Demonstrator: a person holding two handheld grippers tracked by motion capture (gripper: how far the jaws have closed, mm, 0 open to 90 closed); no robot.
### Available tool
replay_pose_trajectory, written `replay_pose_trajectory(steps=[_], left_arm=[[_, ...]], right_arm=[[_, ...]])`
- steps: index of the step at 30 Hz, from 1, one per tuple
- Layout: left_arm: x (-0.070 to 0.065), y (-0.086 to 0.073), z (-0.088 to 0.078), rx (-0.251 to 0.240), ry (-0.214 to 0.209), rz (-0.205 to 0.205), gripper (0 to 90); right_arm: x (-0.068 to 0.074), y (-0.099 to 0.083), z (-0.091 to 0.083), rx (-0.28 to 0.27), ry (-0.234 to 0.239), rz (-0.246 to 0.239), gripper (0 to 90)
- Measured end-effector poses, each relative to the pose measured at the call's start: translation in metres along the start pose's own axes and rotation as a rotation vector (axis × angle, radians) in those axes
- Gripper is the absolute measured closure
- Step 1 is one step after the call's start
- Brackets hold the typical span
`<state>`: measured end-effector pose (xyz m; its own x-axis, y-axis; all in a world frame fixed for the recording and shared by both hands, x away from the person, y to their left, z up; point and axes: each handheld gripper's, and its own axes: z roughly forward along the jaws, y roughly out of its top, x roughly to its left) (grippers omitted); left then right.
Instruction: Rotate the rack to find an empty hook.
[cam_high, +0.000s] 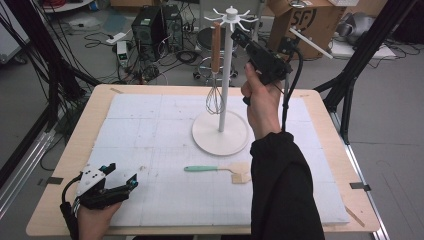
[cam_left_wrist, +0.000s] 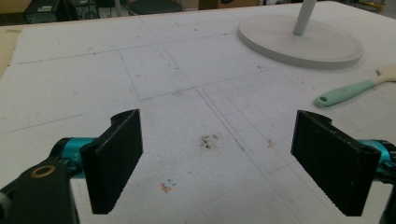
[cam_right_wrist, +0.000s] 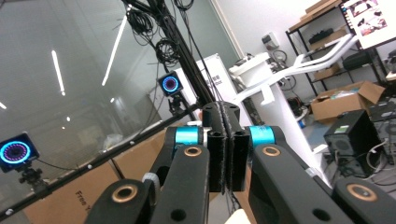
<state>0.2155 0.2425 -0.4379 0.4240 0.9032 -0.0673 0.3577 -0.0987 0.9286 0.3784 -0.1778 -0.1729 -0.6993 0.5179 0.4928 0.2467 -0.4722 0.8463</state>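
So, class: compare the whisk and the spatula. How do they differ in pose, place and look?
The whisk hangs upright from the white rack; the spatula lies flat on the table. The whisk has a brown wooden handle and a wire head; the spatula has a mint-green handle and a pale flat blade. Neither is held by the left gripper or the right gripper. Both are kitchen tools.
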Motion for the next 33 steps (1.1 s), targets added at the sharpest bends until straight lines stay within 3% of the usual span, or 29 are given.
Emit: replay_pose_trajectory(steps=[14,19,24,27,33], left_arm=[[0.002,0.0,-0.001,-0.008,0.0,-0.008,17.3],[0.003,0.0,-0.002,-0.011,0.003,-0.016,17.4],[0.002,0.001,-0.003,-0.013,0.003,-0.013,17.4],[0.001,0.001,-0.002,-0.012,-0.001,-0.006,17.4],[0.0,0.001,-0.001,-0.012,0.0,-0.012,17.4]], right_arm=[[0.014,-0.012,0.021,-0.001,-0.034,0.013,89.6],[0.014,-0.02,0.012,-0.005,-0.025,0.017,89.6],[0.007,-0.025,0.0,-0.005,-0.066,0.011,89.7],[0.001,-0.02,-0.007,-0.016,-0.096,0.023,89.6],[0.003,-0.007,-0.01,-0.059,-0.097,0.019,89.6]])
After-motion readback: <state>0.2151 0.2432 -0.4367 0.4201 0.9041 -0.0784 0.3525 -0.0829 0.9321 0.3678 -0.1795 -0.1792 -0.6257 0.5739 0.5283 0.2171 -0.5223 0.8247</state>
